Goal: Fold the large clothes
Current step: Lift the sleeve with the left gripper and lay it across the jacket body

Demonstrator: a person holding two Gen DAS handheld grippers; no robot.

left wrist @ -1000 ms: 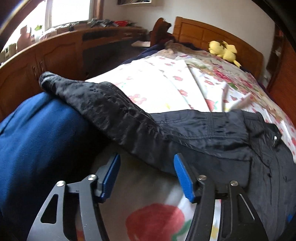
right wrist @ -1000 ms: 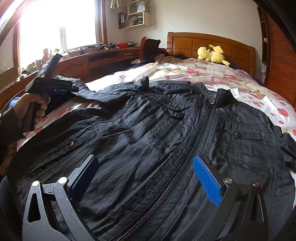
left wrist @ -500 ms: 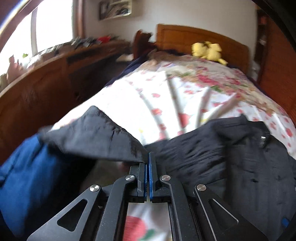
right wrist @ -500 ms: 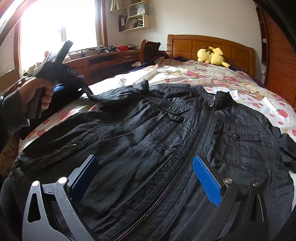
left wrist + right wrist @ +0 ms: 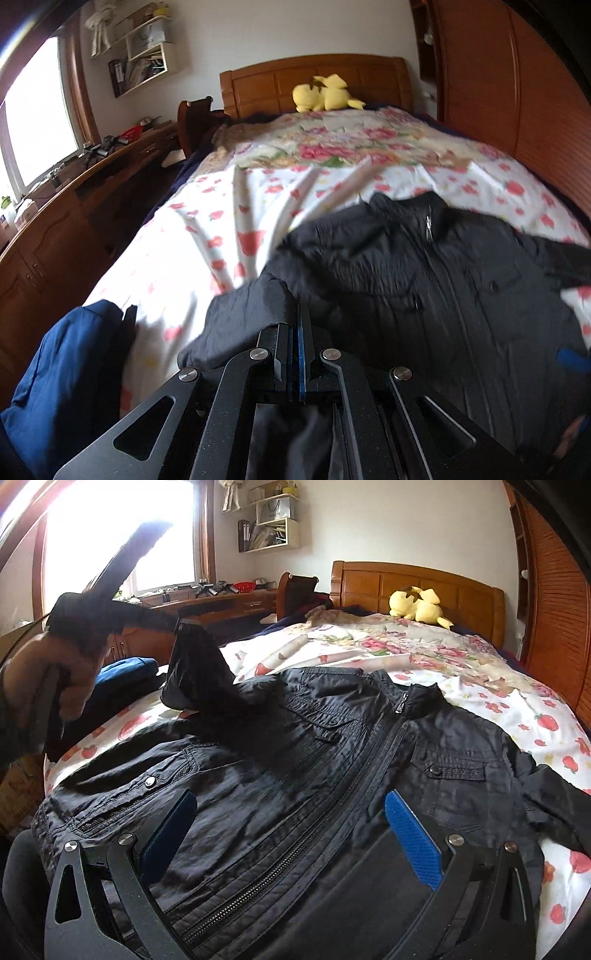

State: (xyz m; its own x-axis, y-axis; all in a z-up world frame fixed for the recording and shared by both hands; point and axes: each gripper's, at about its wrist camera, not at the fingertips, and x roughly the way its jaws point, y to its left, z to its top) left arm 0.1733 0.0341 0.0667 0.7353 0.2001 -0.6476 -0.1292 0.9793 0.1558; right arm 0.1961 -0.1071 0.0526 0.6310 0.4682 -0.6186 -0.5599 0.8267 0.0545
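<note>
I am pinching the black jacket's sleeve [image 5: 195, 672] in my left gripper [image 5: 295, 332], lifting it above the jacket [image 5: 332, 775] lying flat on the bed [image 5: 517, 709]. My right gripper [image 5: 291, 834] is hovering spread over the hem. I should be laying the sleeve straight across the chest.

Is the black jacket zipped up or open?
Zipped up. The jacket's zipper runs closed up to the collar.

The bed [image 5: 480, 686], with a wooden headboard [image 5: 417, 579], was covered by a white sheet [image 5: 177, 258] printed with red flowers. A black jacket [image 5: 332, 768] lay spread front-up and zipped across its near end, and a blue garment [image 5: 66, 369] lay bunched just beside it at the left edge. A yellow plush toy [image 5: 323, 94] rested against the headboard.
</note>
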